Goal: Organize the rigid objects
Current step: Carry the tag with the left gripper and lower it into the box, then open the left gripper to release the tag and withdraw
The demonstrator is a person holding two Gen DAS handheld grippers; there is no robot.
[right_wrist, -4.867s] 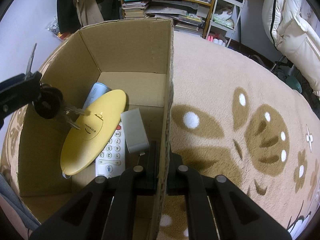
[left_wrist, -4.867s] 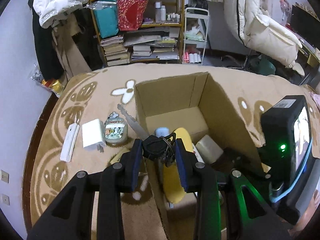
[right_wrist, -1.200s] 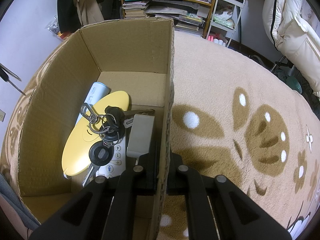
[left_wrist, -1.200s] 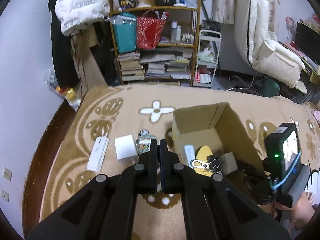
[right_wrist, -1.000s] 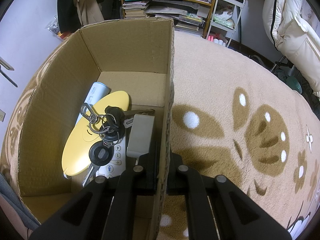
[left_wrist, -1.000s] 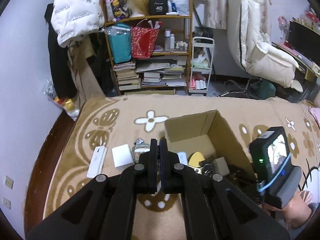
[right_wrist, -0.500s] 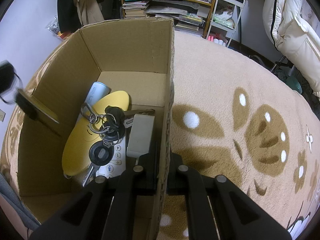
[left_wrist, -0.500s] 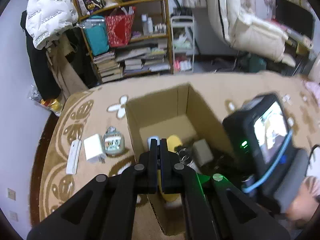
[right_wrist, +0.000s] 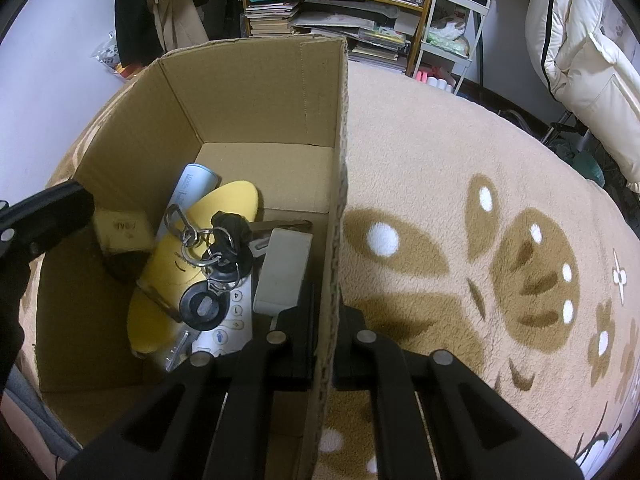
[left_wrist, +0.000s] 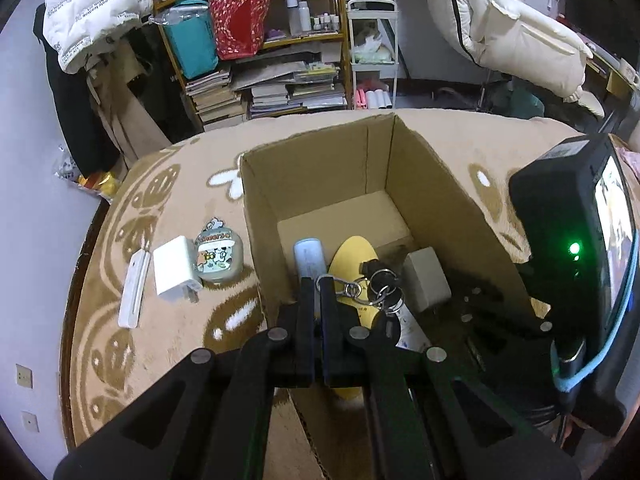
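An open cardboard box stands on the patterned blanket. Inside lie a yellow oval disc, a key bunch, a grey block, a pale blue tube and a white remote. My left gripper is shut on a thin flat piece seen edge-on and hangs over the box's left wall; in the right wrist view its finger holds a small tan card inside the box. My right gripper is shut on the box's right wall.
Left of the box on the blanket lie a cartoon-printed case, a white charger and a white stick-shaped remote. A cluttered bookshelf and hanging coats stand behind. The blanket's edge drops off at left.
The left gripper dropped the keys into the box, went away, and came back shut on a thin tan card, now lowered inside the box's left side. The right gripper has not moved.
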